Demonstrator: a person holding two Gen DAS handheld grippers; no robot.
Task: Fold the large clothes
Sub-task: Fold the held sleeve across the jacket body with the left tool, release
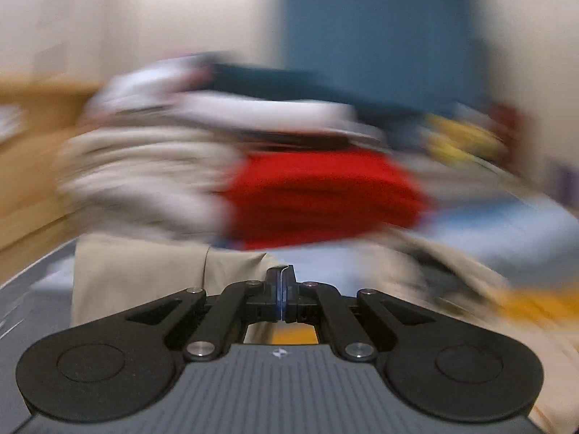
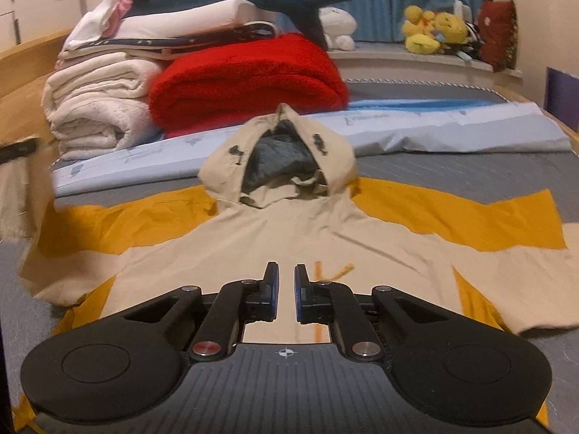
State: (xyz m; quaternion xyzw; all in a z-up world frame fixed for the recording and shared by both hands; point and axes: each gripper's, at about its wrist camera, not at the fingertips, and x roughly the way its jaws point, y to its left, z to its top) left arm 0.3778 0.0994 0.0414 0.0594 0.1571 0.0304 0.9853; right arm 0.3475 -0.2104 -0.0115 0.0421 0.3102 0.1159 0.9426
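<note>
Bedroom, grey bed [image 2: 434, 166] with folded red blanket [image 2: 246, 72] and white towel stack [image 2: 97, 108] at upper left of right wrist view. Beige-and-yellow hoodie [image 2: 289, 231] spread flat across centre of frame, hood [image 2: 231, 166] propped up toward the blankets.

Left gripper [image 1: 281, 278] fingers closed, apparently pinching the beige sleeve [image 1: 137, 275]; same sleeve visible lifted at far left edge of right wrist view. Left view heavily motion-blurred, so exact pinch point unclear.

Right gripper [image 2: 286, 282] over the hoodie's chest, lower centre. Fingers nearly together, narrow gap, nothing between them.

Risks:
- thin pinch on the sleeve slipping out during a fast swing, dropping the fold short
- sleeve pull dragging the whole body sideways, since nothing pins the chest
- hood collapsing or bunching under the folded sleeve, leaving a lumpy fold
</note>
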